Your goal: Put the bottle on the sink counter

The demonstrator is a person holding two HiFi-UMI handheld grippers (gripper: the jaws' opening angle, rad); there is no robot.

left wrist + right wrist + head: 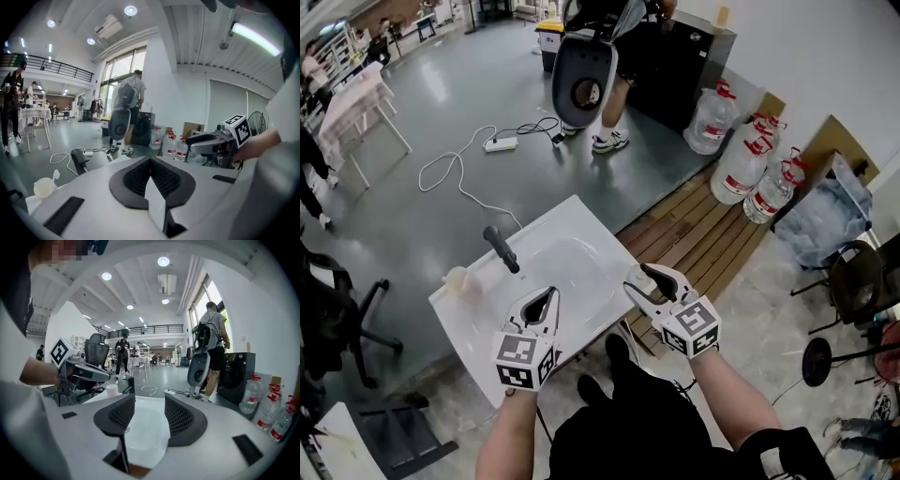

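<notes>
Cream plastic, as it seems, makes the bottle [461, 281]; in the head view it stands upright on the far left corner of the sink [586, 217] counter, well to the left of the left gripper [546, 298] and on the other side of the black faucet [502, 249] from it. The left gripper hovers over the near rim, clenched on nothing; the right gripper [642, 281] is at the right rim, well apart from the bottle, with jaws parted.

From the left gripper view, the pads meet in one dark wedge and nothing is between them; the bottle [44, 187] shows low at the left, beside the faucet [78, 159], with a small spout on its top; the right gripper [206, 140] is off to the right.

From the right gripper view, the two ribbed pads stand apart and only the white sink is seen through the gap, so this gripper is released and empty; the bottle [111, 390] is ahead and a little to the left, below the left gripper [79, 371].

Since the bottle is already on the counter, I judge that the task is done or close to it. The bottle is small and probably light; its wall is likely smooth and may yield under a hard squeeze; it could tip easily. If it must be taken again, the best hold is around the body, below the spout, with gentle pressure.
</notes>
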